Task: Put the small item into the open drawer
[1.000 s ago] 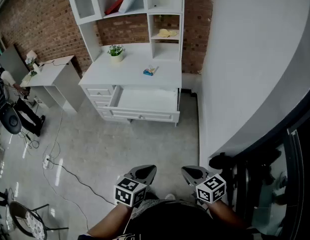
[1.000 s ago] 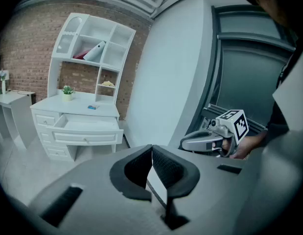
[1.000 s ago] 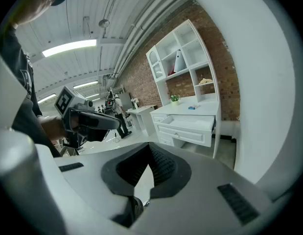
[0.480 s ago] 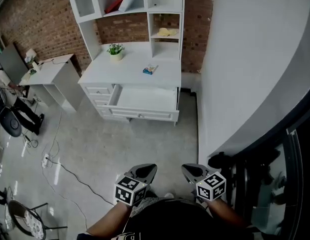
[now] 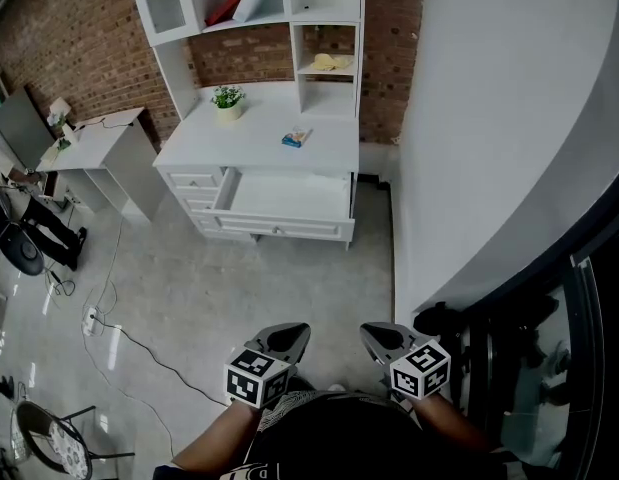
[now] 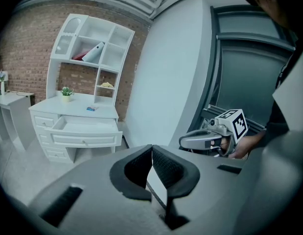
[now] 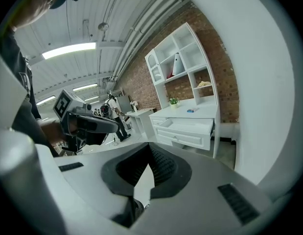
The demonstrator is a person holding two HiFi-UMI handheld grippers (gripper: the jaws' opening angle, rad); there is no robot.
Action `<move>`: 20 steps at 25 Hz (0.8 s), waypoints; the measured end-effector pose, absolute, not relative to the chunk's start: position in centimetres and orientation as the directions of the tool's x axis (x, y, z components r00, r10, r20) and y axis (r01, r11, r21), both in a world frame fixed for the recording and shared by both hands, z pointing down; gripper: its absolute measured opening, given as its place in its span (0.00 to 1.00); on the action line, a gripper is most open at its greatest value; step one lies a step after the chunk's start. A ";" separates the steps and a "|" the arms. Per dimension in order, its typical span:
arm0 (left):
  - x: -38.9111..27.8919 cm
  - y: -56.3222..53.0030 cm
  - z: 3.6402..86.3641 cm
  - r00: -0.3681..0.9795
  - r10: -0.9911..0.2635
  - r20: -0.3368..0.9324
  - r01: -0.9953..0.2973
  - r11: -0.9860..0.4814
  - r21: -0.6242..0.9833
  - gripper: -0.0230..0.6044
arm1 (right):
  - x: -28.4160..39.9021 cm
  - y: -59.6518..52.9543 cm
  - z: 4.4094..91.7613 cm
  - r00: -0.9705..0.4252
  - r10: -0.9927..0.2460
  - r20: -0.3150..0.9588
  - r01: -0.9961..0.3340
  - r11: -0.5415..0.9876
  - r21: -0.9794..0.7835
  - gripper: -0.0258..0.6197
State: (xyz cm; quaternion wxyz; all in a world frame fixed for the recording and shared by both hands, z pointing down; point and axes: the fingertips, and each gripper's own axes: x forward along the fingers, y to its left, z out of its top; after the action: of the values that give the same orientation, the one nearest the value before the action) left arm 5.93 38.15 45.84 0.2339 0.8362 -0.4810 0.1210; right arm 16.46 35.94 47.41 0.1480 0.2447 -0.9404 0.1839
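While left tool [image 5: 288,337], right tool [image 5: 377,337] stay closed, desk [image 5: 251,144] drifts slightly up-frame.

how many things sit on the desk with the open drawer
2: a potted plant at back left, a small blue item near the middle; none seems hidden.

White desk [image 5: 189,153] against a brick wall, its wide drawer [image 5: 285,198] pulled open.

A small blue item [image 5: 297,138] lies on the desk top, right of the middle and toward the front edge, just above the open drawer. A potted plant [image 5: 227,99] stands near the top's back edge, left of the middle. The left gripper [image 5: 288,337] and the right gripper [image 5: 380,336] are held side by side at the bottom of the view, close to the person's body and well apart from the desk. A cable [image 5: 139,346] trails over the grey floor between them and the desk.
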 end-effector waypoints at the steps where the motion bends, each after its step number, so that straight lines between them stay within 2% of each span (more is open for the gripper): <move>1: 6.0 38.0 45.8 0.508 -0.749 0.425 -0.861 -0.427 0.276 0.07 | 16.5 35.9 47.5 -0.837 -0.405 0.367 -0.514 0.813 -0.273 0.05; 20: 5.2 36.3 46.7 0.510 -0.733 0.451 -0.860 -0.419 0.291 0.07 | 16.2 34.3 47.8 -0.842 -0.395 0.368 -0.508 0.810 -0.294 0.05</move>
State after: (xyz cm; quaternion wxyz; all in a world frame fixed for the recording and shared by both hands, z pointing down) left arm 5.23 36.30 46.71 0.2483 0.8325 -0.4783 0.1284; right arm 16.19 34.35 47.81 0.1463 0.2402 -0.9399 0.1935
